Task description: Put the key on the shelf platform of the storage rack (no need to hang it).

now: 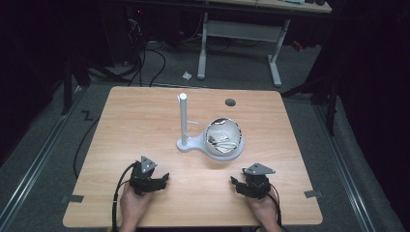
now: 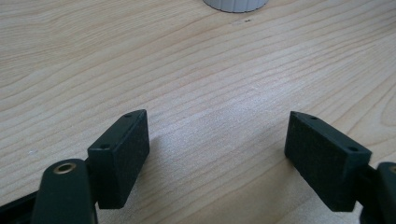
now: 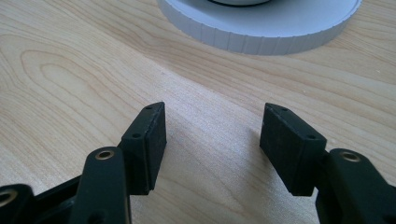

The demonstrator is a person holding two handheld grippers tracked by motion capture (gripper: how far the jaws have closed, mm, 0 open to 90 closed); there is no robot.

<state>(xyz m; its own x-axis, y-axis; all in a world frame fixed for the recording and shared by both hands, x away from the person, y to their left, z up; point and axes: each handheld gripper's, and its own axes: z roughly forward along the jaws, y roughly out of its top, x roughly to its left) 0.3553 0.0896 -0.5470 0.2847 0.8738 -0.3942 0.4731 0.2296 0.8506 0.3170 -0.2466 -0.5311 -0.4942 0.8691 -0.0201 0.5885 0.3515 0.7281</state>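
Two hands are coming in from the near edge of the wooden table (image 1: 145, 121) in the high view, each wrapped around a black gripper. On the person's left, the left gripper (image 1: 163, 179) is sitting low over the bare wood with its jaws spread wide and nothing between them; in the left gripper view the left gripper (image 2: 217, 154) is showing only wood grain in the gap. On the other side, the right gripper (image 1: 234, 182) is resting near the same edge, well apart from its partner, and the right gripper view is showing the right gripper (image 3: 212, 144) with its jaws likewise parted and empty (somewhat less widely than the left pair).

Farther in, near the table's middle, a white stand (image 1: 185, 125) is standing with a tall upright post and a round ribbed base. A white bowl-shaped piece (image 1: 223, 137) is sitting tilted on that base, holding something pale that I cannot make out. Its ribbed rim (image 3: 261, 32) is lying just ahead of the right jaws. Beyond it, a small dark round hole (image 1: 230, 102) is marking the tabletop, and a white-legged desk (image 1: 239, 34) is standing on the grey floor behind.
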